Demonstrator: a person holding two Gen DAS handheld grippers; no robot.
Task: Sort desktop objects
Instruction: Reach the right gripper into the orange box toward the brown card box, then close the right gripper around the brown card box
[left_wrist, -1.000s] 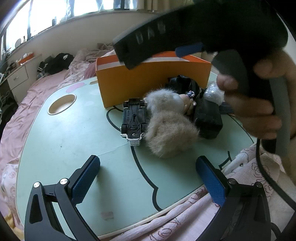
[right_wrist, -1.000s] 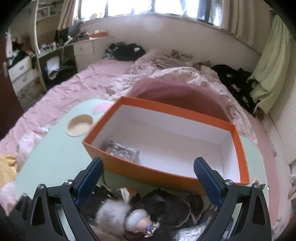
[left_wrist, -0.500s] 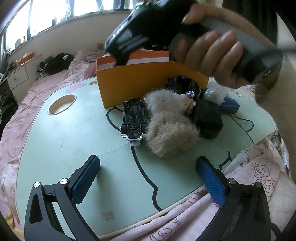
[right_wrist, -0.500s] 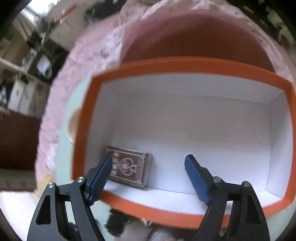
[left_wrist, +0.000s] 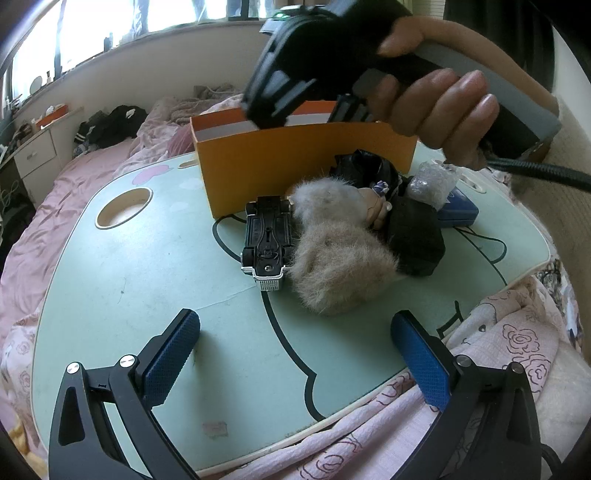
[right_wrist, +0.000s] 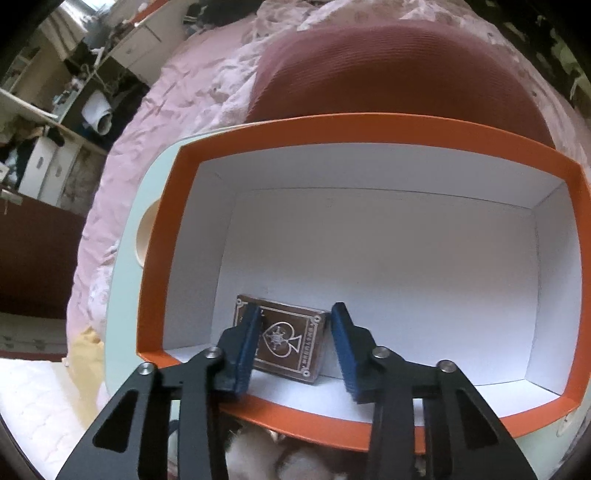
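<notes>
Left wrist view: the left gripper (left_wrist: 295, 354) hovers over the green table (left_wrist: 110, 295), jaws wide apart, empty. At twelve o'clock lie a toy car (left_wrist: 266, 242), a furry doll (left_wrist: 340, 254) and the orange box (left_wrist: 295, 162).

Right wrist view: the right gripper (right_wrist: 295, 347) hangs above the box (right_wrist: 369, 127), jaws drawn in, gripping nothing; a card deck (right_wrist: 284, 338) lies on the box floor at six o'clock

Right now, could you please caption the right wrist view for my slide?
Right hand-held gripper above a card deck inside the orange box.
</notes>
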